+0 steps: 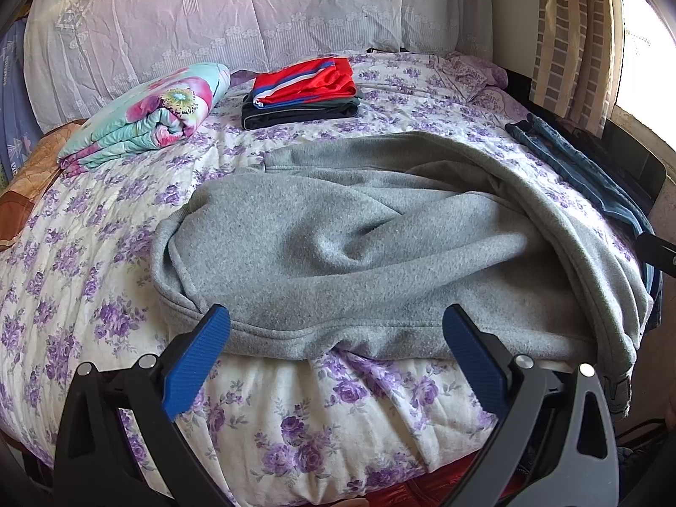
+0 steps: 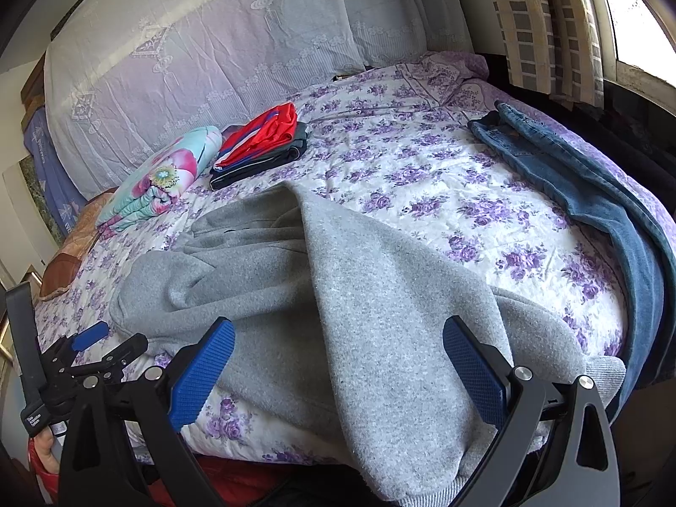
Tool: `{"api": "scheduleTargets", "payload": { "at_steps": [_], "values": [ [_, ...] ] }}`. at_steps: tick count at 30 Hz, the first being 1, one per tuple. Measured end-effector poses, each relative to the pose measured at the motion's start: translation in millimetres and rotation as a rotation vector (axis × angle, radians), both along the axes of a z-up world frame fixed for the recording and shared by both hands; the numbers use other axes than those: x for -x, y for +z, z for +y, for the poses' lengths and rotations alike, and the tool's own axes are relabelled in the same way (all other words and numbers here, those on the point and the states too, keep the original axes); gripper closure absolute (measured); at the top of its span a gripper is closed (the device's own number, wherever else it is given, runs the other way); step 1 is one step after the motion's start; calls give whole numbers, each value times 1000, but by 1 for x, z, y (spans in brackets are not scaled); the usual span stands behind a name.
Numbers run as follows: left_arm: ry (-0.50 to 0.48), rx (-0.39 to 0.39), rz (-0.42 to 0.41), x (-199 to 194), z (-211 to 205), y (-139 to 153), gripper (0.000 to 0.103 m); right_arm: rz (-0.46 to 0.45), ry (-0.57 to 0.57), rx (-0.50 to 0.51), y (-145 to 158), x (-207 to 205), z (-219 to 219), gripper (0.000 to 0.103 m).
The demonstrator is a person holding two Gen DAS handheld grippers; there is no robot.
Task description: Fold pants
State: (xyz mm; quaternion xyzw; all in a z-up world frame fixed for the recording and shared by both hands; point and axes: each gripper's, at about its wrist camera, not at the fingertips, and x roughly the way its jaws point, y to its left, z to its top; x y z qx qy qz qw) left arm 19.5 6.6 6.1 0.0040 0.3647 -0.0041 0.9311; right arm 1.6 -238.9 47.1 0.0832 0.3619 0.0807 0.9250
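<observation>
Grey fleece pants [image 1: 359, 249] lie rumpled on the near part of the bed, one leg draped over the front right edge [image 2: 401, 359]. My left gripper [image 1: 336, 329] is open, its blue pads just in front of the pants' near hem, holding nothing. My right gripper [image 2: 338, 346] is open and empty, its pads on either side of the hanging grey leg. The left gripper also shows at the left edge of the right wrist view [image 2: 97, 342].
The bed has a purple-flowered quilt [image 1: 84, 253]. A stack of folded clothes with a red top [image 1: 302, 93] and a rolled floral blanket [image 1: 148, 118] lie at the back. Blue jeans [image 2: 591, 194] lie along the right edge. Curtains and a window stand at the right.
</observation>
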Motion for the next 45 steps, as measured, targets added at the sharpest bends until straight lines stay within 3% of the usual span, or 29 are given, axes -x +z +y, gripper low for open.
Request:
{"api": "scheduleTargets", "payload": {
  "at_steps": [14,20,23,26,30,34,39,42,44,45],
  "values": [
    [-1,2,9,-1,-2,-8,5,7,2,-2,-3,-1,3,3],
    [2,44,42,-5,6,-15,5,29,-14,-15,-12,-6,0,3],
    [-32,139,79,-10,21,-24,5,38,-26,-8,-18,-12,-6,3],
    [6,278,142,-20,51,-44,5,24,-59,42,-22,-23,-15,3],
    [50,550,223,-41,95,-76,5,-4,-158,105,-27,-38,-39,3],
    [19,649,232,-60,105,-74,5,49,-55,82,-39,-53,-50,3],
    [52,804,273,-112,122,-85,5,27,102,61,-36,-46,-34,3],
    [71,827,299,-141,123,-81,5,27,189,106,-35,-38,-13,3],
    [66,796,302,-156,120,-78,6,28,231,193,-38,-34,4,3],
    [68,772,302,-160,118,-77,11,32,252,242,-42,-34,13,3]
  ]
}}
